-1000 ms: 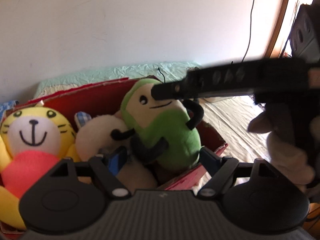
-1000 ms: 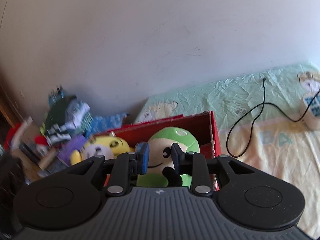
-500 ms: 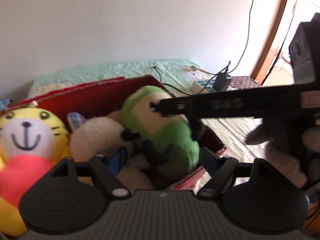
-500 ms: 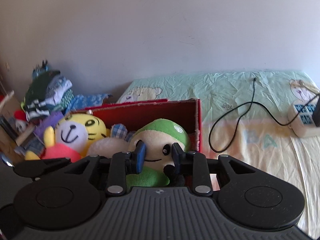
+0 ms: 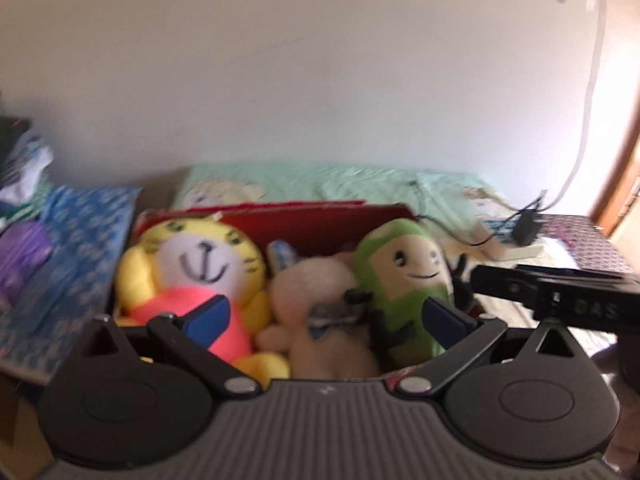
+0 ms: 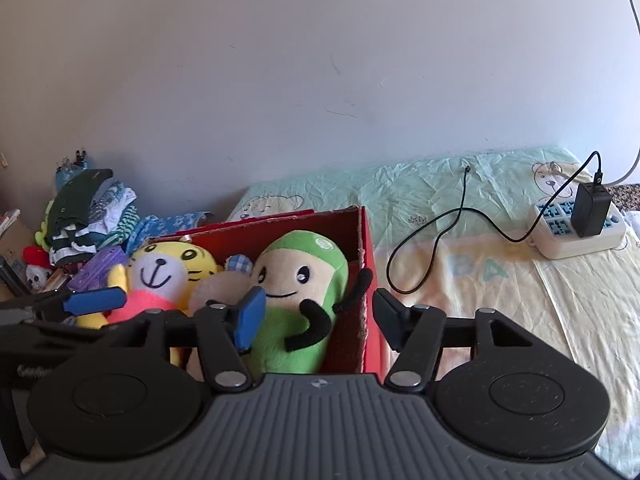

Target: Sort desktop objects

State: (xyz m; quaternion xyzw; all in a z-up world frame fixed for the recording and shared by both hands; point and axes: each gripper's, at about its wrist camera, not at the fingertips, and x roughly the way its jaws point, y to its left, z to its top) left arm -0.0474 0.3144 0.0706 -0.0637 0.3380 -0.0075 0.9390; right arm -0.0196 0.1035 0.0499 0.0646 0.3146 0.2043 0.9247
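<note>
The green-and-cream smiling plush toy (image 6: pixel 298 296) sits upright in the red cardboard box (image 6: pixel 366 280) on the bed, beyond and between the right tool's (image 6: pixel 316 320) opening jaws, untouched. The left tool (image 5: pixel 326 316) is also opening, empty. The toy's lower body is hidden; the left view is blurred.

One red box (image 6: pixel 362 240) holds three plush toys: one yellow tiger (image 6: pixel 168 268) at nine o'clock, one cream plush (image 5: pixel 320 292) in the middle, one green plush (image 6: pixel 300 280) at three o'clock. One power strip (image 6: pixel 580 232) with one black adapter (image 6: pixel 591 210) lies at two o'clock.
</note>
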